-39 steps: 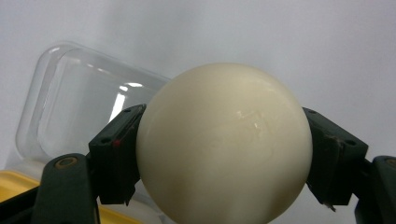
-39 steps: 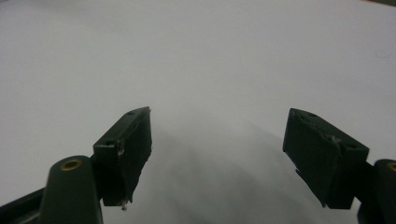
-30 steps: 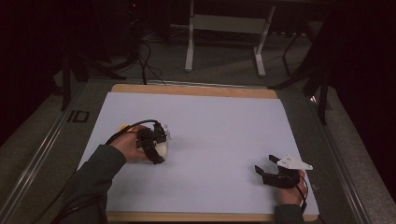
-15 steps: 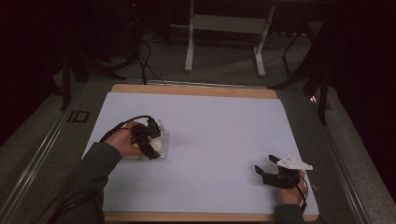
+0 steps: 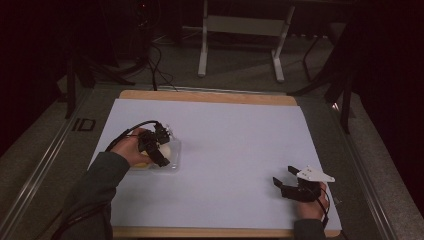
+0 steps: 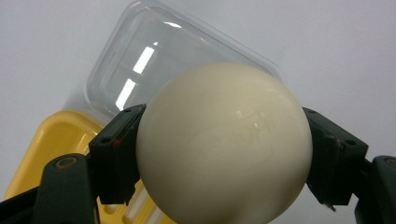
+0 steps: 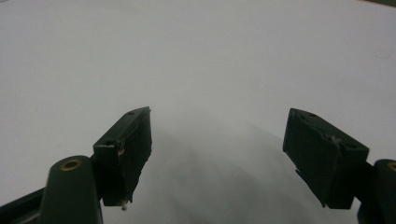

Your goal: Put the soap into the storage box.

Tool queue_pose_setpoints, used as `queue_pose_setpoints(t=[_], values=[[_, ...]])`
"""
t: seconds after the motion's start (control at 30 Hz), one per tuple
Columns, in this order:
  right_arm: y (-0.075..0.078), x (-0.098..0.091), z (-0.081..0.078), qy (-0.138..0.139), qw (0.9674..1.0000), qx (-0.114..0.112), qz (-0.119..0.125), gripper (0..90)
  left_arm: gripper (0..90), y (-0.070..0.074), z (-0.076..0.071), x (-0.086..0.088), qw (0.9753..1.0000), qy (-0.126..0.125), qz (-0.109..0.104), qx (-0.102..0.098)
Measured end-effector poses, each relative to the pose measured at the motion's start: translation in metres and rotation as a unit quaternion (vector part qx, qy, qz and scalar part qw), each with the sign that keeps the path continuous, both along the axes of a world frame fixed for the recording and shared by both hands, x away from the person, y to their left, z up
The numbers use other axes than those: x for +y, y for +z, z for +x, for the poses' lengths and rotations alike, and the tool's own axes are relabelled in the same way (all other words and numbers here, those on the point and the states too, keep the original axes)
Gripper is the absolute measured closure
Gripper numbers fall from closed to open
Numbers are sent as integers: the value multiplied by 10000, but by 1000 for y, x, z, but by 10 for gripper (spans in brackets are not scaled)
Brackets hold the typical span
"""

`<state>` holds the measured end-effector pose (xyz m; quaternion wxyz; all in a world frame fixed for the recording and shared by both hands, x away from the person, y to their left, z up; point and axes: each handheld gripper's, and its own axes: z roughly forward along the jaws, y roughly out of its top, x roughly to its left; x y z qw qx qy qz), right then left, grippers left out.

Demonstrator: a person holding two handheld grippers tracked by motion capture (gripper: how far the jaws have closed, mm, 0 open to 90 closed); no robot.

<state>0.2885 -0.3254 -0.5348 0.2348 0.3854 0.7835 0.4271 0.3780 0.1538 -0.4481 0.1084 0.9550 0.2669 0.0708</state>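
White sheet covers the surface (image 5: 240, 145); your left tool (image 6: 219, 149) is clenched on the cream ball (image 6: 224, 144) above the clear-lidded yellow box (image 6: 46, 140), likely for placing inside, right tool (image 7: 217, 154) spread, idle.

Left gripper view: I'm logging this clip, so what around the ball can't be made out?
- Left gripper view: the ball, clamped in the left gripper, hides much of the clear tray; its underside is cut off by the bottom edge.
- Yellow tray: largely behind the jaw.
- High view: the ball is too small and dim for detail.
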Motion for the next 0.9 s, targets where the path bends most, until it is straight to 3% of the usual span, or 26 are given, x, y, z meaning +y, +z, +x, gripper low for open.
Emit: queue_pose_setpoints(t=[0.63, 0.9], values=[[0, 0, 0, -3, 10000, 3, 6, 236, 240, 2, 6, 1, 9992, 388, 124, -26], [0, 0, 0, 1, 10000, 1, -3, 236, 240, 5, 9, 5, 9986, 475, 22, -248]])
